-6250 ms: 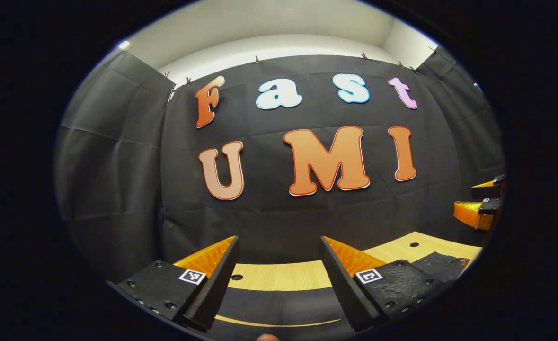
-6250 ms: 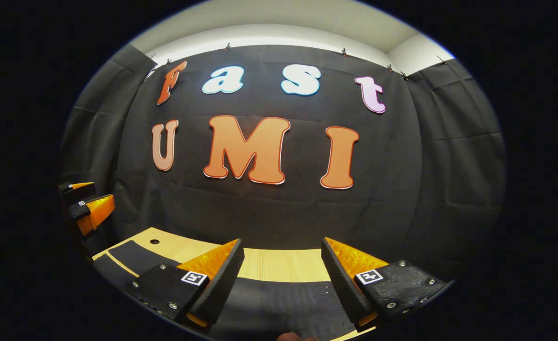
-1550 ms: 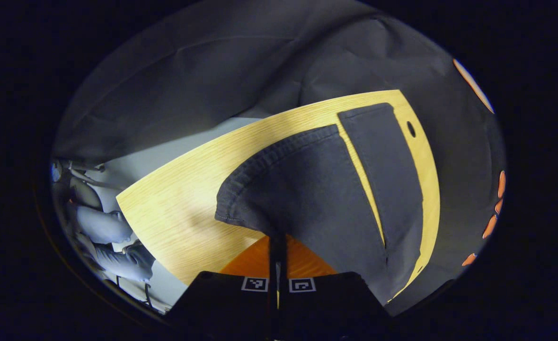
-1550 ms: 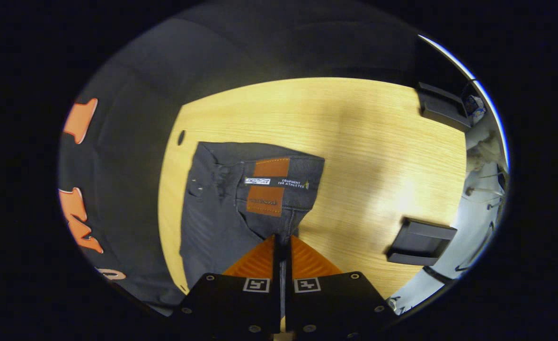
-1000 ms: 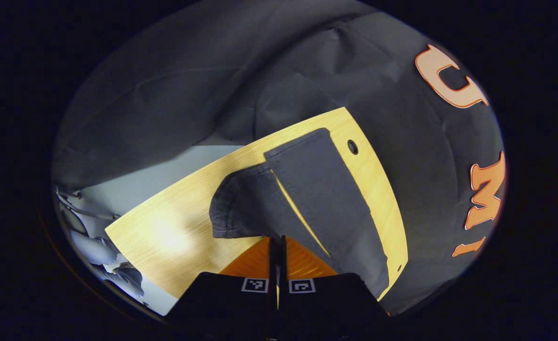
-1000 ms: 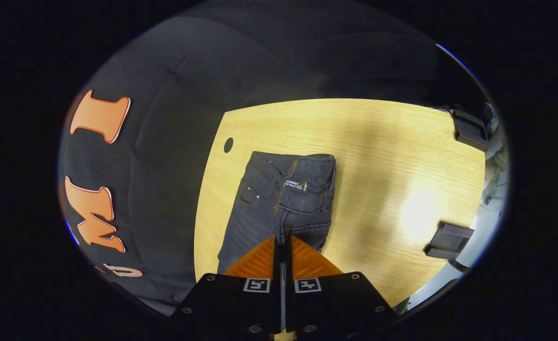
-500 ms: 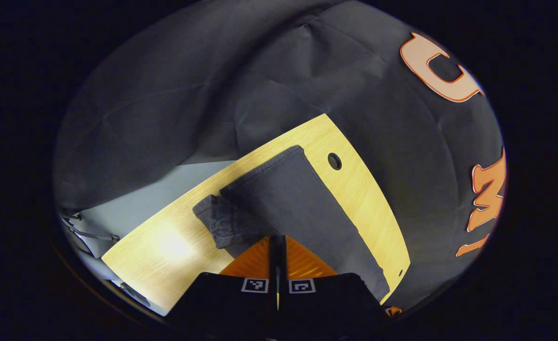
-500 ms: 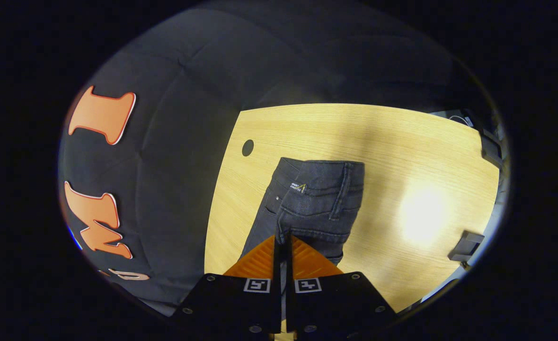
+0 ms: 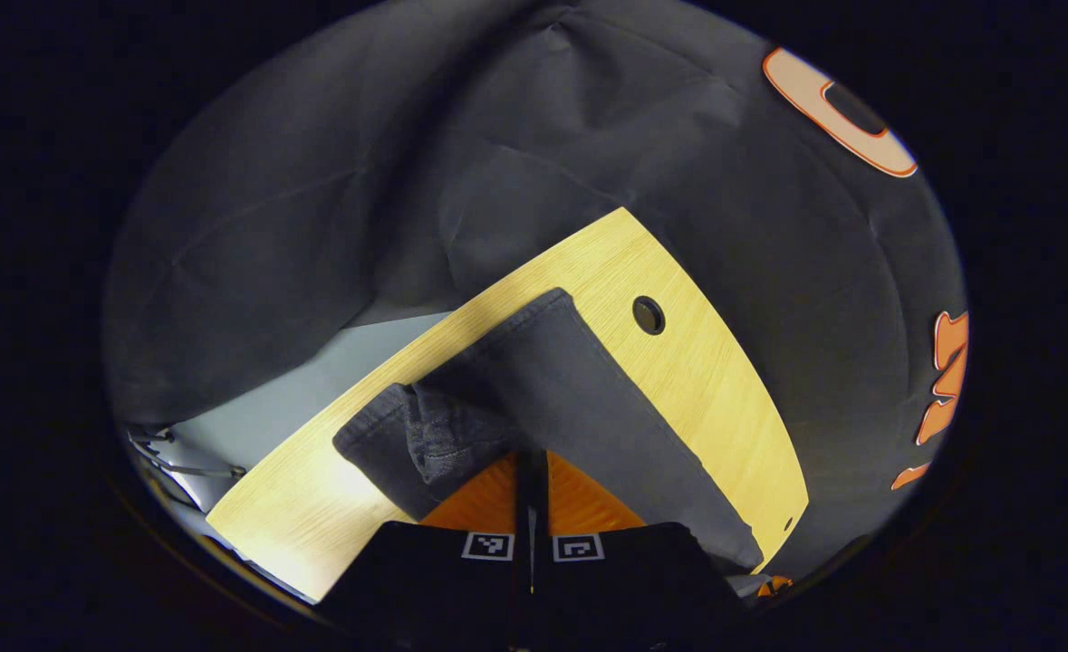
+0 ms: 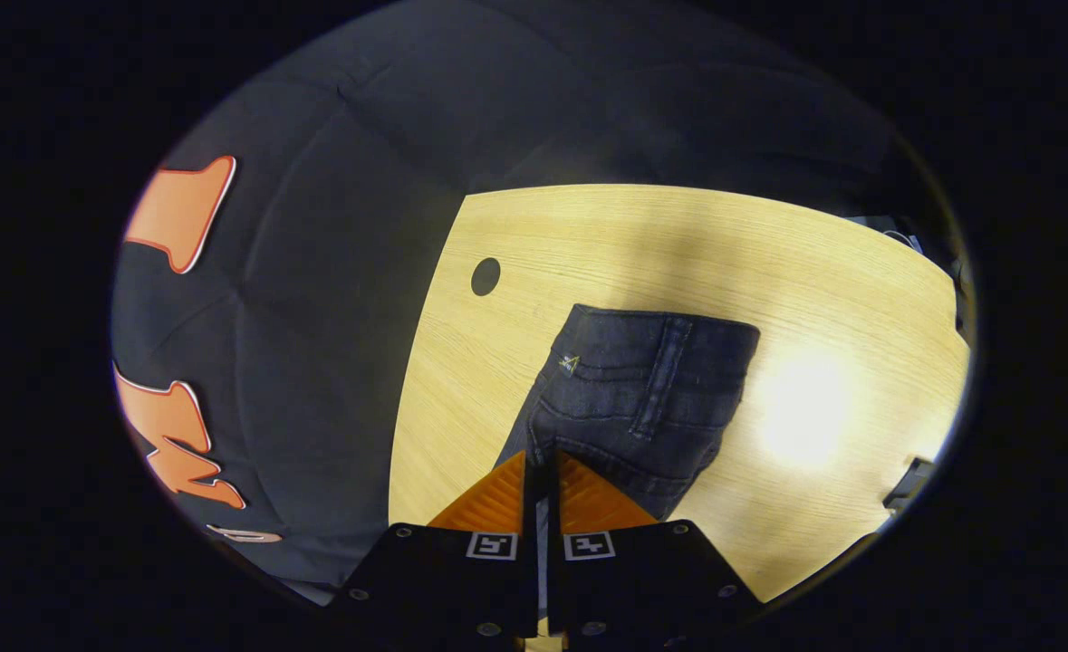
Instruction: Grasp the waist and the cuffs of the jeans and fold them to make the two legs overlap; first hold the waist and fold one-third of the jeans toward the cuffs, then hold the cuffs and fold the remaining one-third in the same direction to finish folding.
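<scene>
- A light wooden table point(image 9: 706, 380) with a fine straight grain runs across both views — its top is pale yellow.
- A small round dark hole point(image 9: 649, 315) sits in the tabletop near one edge; the right gripper view shows a hole point(image 10: 485, 276) near the table's edge too.
- A bright patch of reflected light point(image 10: 801, 407) glares on the wood in the right gripper view, and a softer one lies near the table's lower end in the left gripper view.
- Black creased cloth point(image 9: 389, 181) forms the booth's wall behind the table — it hangs in broad folds.
- Pale grey floor point(image 9: 271, 412) shows beyond the table's edge in the left gripper view.
- A small dark object point(image 10: 909, 480) sits at the table's far right edge in the right gripper view; what it is cannot be told.
</scene>
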{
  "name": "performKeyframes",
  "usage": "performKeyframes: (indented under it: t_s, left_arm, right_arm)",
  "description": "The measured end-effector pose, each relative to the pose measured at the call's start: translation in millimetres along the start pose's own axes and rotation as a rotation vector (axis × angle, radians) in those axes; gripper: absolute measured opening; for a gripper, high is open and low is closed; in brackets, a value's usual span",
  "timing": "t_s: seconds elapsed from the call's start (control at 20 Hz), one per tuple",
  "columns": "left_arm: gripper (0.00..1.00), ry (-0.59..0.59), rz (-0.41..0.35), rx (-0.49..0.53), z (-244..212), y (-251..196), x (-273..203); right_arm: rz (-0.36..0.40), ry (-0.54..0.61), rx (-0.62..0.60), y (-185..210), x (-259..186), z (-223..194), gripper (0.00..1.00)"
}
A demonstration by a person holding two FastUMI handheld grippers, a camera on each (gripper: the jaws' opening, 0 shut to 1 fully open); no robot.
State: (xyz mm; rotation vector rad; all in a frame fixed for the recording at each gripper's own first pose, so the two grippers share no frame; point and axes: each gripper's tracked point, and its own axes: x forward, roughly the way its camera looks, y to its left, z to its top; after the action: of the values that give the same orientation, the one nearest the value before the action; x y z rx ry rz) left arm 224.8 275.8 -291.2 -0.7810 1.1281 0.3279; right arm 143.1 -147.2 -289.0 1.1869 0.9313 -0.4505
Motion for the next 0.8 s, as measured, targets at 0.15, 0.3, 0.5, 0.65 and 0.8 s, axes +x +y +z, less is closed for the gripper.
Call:
performKeyframes:
  t_s: [0.15, 0.3, 0.5, 0.65, 0.8]
  left_arm:
    - [0.01, -0.007, 0.029, 0.024, 21.4, -11.8, 16.8]
    - [0.01, 0.006, 0.051, 0.032, 27.8, -22.6, 45.4]
    - [0.01, 0.028, 0.086, 0.032, 34.9, -37.2, 86.3]
    - [0.01, 0.019, 0.072, 0.003, 41.1, -43.6, 96.9]
    - [0.16, 0.038, 0.093, -0.021, 41.3, -38.5, 98.9]
  right_arm:
    - [-0.022, 0.014, -0.004, 7.1, 26.4, 7.8, 0.05]
    - [-0.046, 0.032, -0.003, 11.3, 49.2, 11.8, 0.05]
    - [-0.068, 0.056, 0.000, 12.8, 66.5, 15.2, 0.05]
    - [-0.066, 0.084, 0.072, 13.3, 70.6, 13.9, 0.05]
    - [-0.061, 0.107, 0.116, 15.4, 68.8, 13.3, 0.05]
